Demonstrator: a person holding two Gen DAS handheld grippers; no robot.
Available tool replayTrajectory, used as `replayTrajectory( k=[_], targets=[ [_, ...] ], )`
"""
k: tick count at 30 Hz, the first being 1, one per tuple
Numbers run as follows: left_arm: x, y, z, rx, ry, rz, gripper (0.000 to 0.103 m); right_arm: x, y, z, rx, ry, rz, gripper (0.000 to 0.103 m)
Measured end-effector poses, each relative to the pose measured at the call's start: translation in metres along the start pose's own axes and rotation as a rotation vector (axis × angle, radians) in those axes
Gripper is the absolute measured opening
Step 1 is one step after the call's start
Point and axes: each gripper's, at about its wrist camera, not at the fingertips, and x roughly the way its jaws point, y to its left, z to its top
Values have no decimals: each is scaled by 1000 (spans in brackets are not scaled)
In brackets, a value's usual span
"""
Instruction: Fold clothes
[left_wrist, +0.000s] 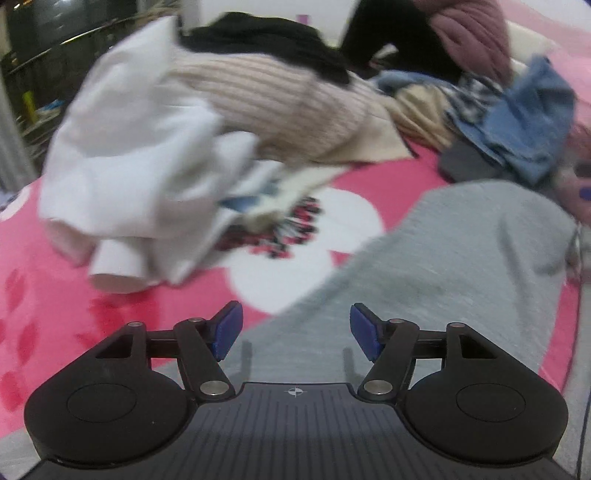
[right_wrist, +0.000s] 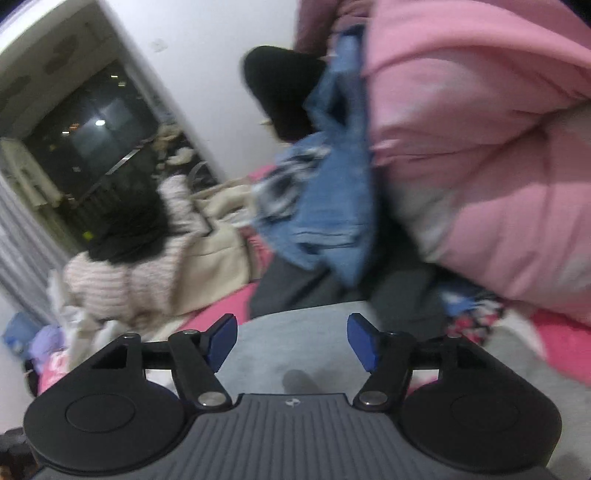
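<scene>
Both claws stand apart and empty — the left claw (left_wrist: 296, 330) and right claw (right_wrist: 291, 341) hover over the grey garment (left_wrist: 443, 266), which lies spread flat on the pink bed cover (left_wrist: 55, 295), likely laid out for folding. The unsorted clothes pile (left_wrist: 229, 110) waits behind it.

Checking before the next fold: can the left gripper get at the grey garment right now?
Probably yes: the left gripper is open and empty, and the grey garment lies directly under and ahead of it, uncovered.

Left tongs (left_wrist: 296, 331) and right tongs (right_wrist: 291, 343) gape, empty
</scene>
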Motion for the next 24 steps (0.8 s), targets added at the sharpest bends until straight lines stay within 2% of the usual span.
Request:
replayTrajectory(
  k=[5,7,10,11,12,15,18,22,24],
  targets=[
    [12,-20,-10,46,10,-10,65,36,1,0,-39,115,-16,76],
    [16,-27,-13,72,13,-4,65,46,6,-6,-89,155,-27,70],
    [23,-34,-22,134,18,23,65,55,9,-14,-126,174,-43,28],
    [24,-35,-25,145,13,29,65,56,9,-15,-115,186,-36,9],
    [24,-34,-27,145,6,27,65,54,11,-16,-109,178,-30,0],
    [25,-28,-27,106,5,11,65,35,25,-13,-136,79,-7,0],
    [26,-24,-26,77,11,1,65,22,60,-7,-194,-5,106,0],
    [26,-23,-26,72,12,-1,65,17,105,-12,-278,4,184,2],
    [27,-24,-27,74,9,0,65,18,104,-17,-200,64,210,10]
  ],
)
